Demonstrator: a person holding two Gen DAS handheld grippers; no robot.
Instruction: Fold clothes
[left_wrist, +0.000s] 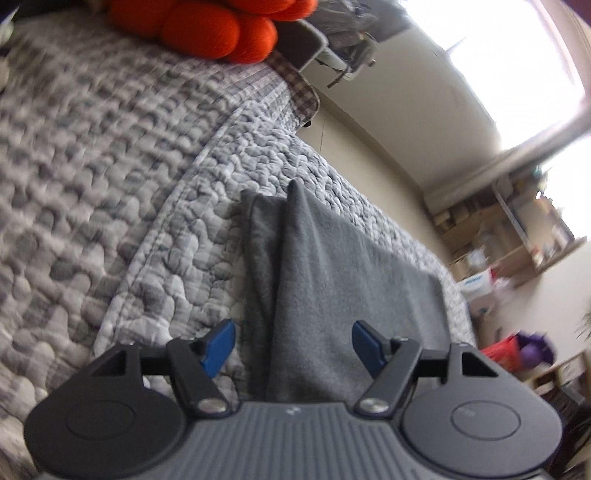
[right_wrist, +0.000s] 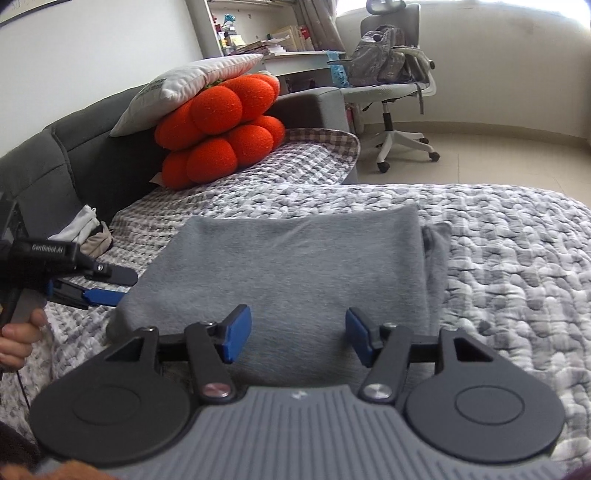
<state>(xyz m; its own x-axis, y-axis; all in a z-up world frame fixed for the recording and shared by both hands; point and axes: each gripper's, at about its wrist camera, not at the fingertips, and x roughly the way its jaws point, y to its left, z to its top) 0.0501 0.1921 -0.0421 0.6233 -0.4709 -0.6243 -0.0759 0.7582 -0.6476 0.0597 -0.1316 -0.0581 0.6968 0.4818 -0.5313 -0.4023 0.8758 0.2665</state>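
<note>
Right wrist view: quilted grey bedspread (right_wrist: 498, 266) covers bed; dark sofa (right_wrist: 92, 147) behind. Folded grey garment (right_wrist: 295, 258) lies flat on bedspread, second layer peeking out at its right edge. Office chair (right_wrist: 391, 85) carries backpack (right_wrist: 376, 59). Orange plush cushion (right_wrist: 221, 129) under white pillow (right_wrist: 184, 85); bookshelf behind. Right claw (right_wrist: 298, 338) released, jaws spread above garment's near edge. Left claw (right_wrist: 107, 291) at garment's left edge, grip unclear here; left wrist view shows left claw (left_wrist: 293, 349) released. Writing on it: "GenRobot.AI".
</note>
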